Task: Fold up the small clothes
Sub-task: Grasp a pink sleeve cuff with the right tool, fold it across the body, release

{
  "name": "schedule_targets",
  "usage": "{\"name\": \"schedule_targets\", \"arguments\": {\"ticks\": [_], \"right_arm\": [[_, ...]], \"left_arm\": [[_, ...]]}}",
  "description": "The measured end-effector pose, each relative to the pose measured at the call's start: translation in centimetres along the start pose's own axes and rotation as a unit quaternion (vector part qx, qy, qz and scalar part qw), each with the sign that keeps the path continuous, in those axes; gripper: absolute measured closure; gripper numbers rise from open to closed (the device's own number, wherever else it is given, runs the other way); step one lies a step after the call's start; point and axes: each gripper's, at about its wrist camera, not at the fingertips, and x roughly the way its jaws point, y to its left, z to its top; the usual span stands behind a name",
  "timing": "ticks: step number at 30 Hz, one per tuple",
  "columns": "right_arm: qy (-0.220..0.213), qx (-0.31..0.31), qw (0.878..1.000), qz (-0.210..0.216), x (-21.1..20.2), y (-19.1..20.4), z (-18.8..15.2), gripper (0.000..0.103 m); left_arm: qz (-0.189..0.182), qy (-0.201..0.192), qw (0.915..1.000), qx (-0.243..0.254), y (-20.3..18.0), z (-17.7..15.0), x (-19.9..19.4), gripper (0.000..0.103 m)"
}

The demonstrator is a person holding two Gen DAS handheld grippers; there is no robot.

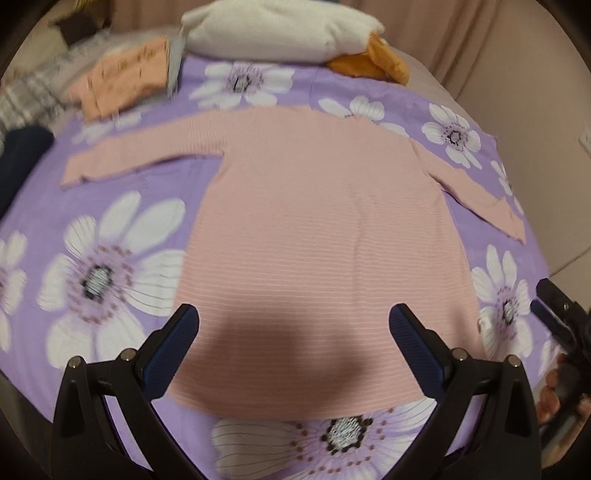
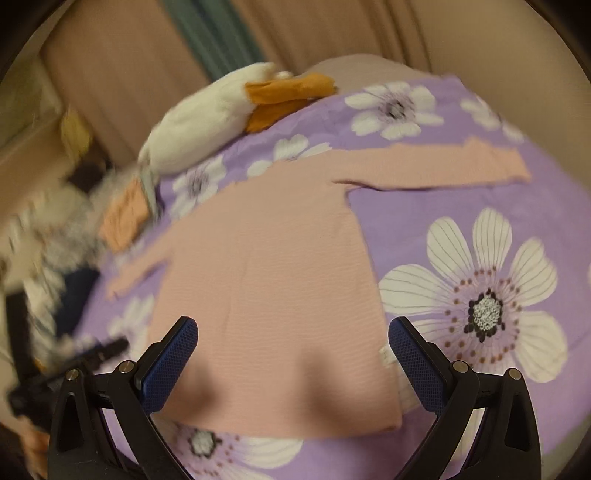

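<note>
Purple bedding printed with big white daisies covers the bed, with beige curtains behind it. On it a pink ribbed long-sleeved top lies flat, hem toward the cameras and both sleeves stretched out to the sides. Left tongs hang above the hem with the jaws spread wide and nothing between them; right tongs are likewise wide apart and empty, over the top's lower right corner. At the far edge sit a white plush toy with orange feet and a folded peach garment; a dark blue cloth lies at the left.
</note>
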Motion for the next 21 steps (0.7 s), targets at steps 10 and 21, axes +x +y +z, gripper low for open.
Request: {"name": "schedule_targets", "arguments": {"ticks": [10, 21], "right_arm": [[-0.050, 0.198, 0.976, -0.068, 1.1, -15.1, 6.6, 0.001], [-0.163, 0.319, 0.934, -0.010, 4.9, -23.5, 12.6, 0.009]], "left_arm": [[-0.034, -0.010, 0.9976, -0.060, 1.4, 3.8, 2.4, 0.000], [-0.001, -0.031, 0.9977, -0.061, 1.5, 7.6, 4.5, 0.000]]}}
